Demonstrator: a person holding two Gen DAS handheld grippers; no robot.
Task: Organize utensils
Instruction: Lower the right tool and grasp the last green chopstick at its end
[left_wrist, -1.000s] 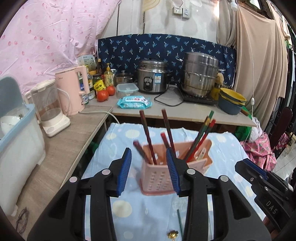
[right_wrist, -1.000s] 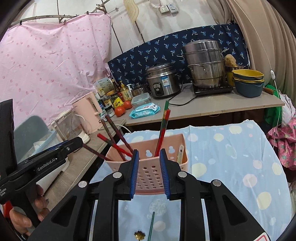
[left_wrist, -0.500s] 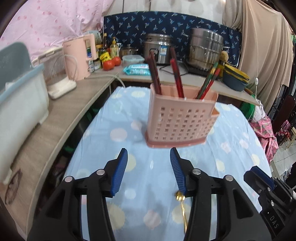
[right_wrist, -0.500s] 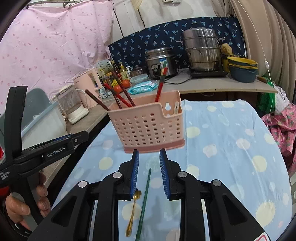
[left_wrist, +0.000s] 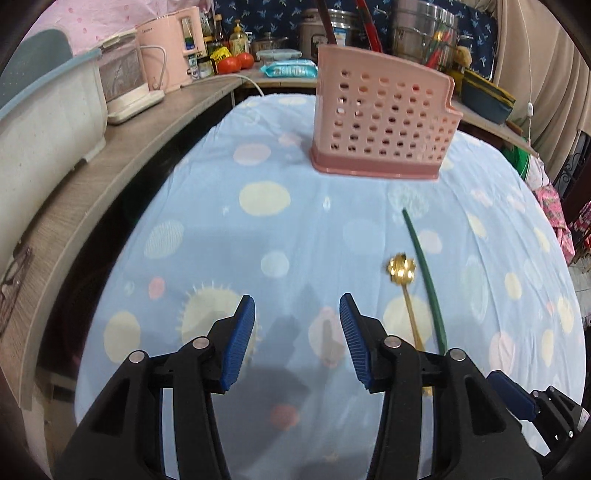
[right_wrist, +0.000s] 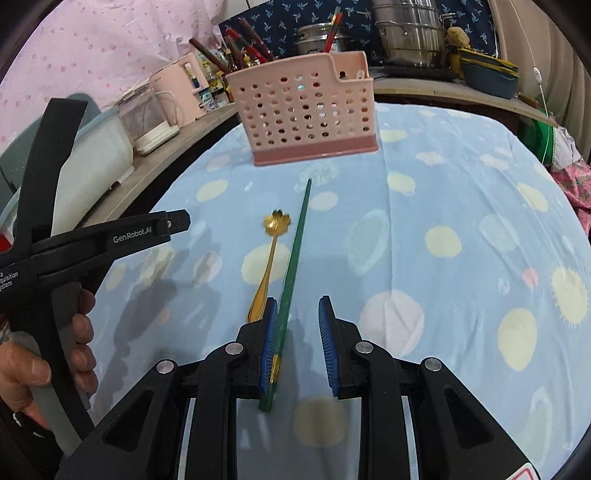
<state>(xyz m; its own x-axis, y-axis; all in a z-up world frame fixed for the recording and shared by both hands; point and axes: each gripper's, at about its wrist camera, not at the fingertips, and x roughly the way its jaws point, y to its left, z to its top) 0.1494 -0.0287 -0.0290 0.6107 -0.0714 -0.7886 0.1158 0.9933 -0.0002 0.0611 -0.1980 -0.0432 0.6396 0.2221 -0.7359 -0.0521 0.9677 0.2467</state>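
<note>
A pink perforated utensil holder (left_wrist: 380, 122) (right_wrist: 303, 114) stands on the blue spotted cloth and holds several chopsticks. A green chopstick (right_wrist: 291, 269) (left_wrist: 424, 273) and a gold flower-bowl spoon (right_wrist: 271, 251) (left_wrist: 402, 273) lie on the cloth in front of it. My right gripper (right_wrist: 297, 325) is open and low over the cloth, with the near end of the green chopstick lying between its fingers beside the left pad. My left gripper (left_wrist: 297, 325) is open and empty over bare cloth, left of the spoon.
A wooden counter (left_wrist: 92, 177) runs along the left with a pale tub (left_wrist: 40, 110), a blender base and a pink kettle (left_wrist: 166, 55). Pots, tomatoes and bowls stand on the back counter (right_wrist: 424, 85). The cloth drops off at the right edge (right_wrist: 561, 184).
Both grippers have pulled back from the holder and dropped low toward the cloth. The spoon and green chopstick have come into full view, and the chopstick's end now lies between the right fingers.
</note>
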